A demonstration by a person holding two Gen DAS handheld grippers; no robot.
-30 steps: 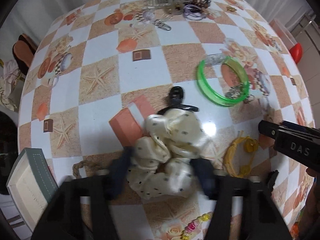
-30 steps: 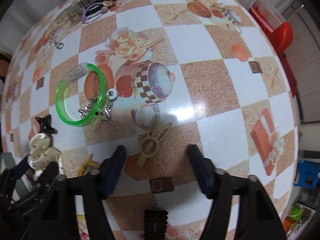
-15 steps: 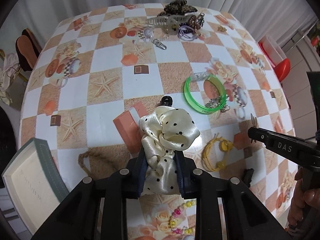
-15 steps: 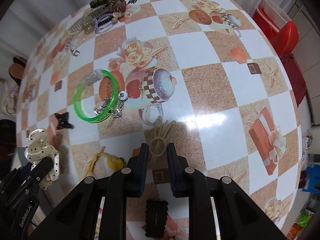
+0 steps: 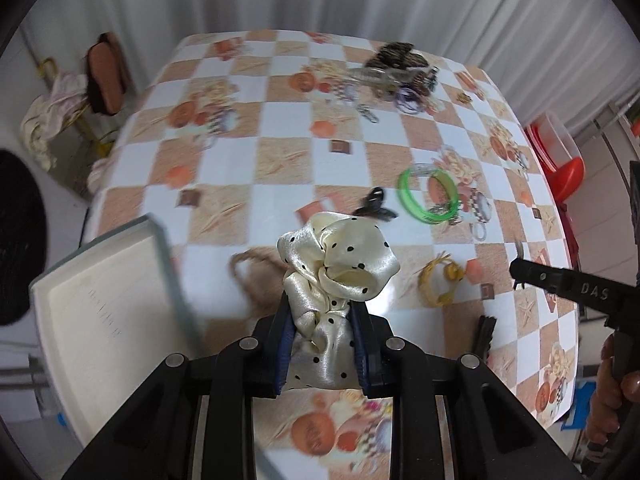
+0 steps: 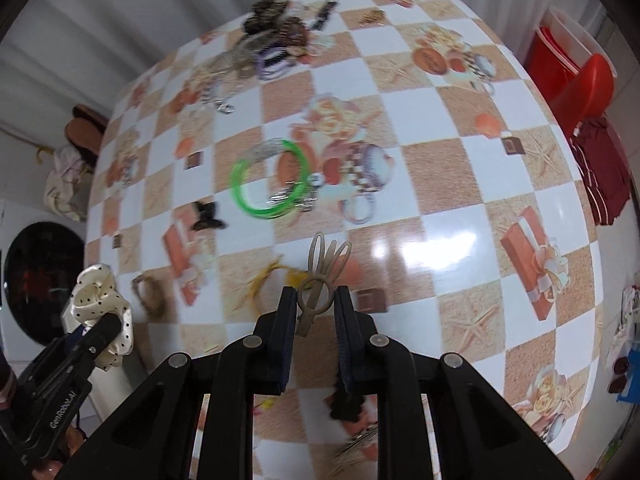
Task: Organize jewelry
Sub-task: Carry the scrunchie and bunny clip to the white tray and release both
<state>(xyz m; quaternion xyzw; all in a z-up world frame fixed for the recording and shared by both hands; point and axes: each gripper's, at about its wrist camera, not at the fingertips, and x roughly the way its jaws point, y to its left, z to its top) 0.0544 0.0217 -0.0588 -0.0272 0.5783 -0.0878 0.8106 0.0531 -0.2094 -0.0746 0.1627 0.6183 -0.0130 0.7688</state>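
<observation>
2 grips: left hand-held gripper clamped the scrunchie; right hand-held gripper pinched the beige clip.
Advice: carry both level to the box at 9 o'clock.

The right gripper pinched a tan hair clip above the checkered table. A green bangle lay at eleven o'clock.

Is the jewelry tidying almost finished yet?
Not nearly. Nothing looks put away: the open box shows nothing inside. In hand: the left tool grips the cream scrunchie, the right tool grips a beige hair clip. Left on the table: green bangle, black bow clip, far pile.
</observation>
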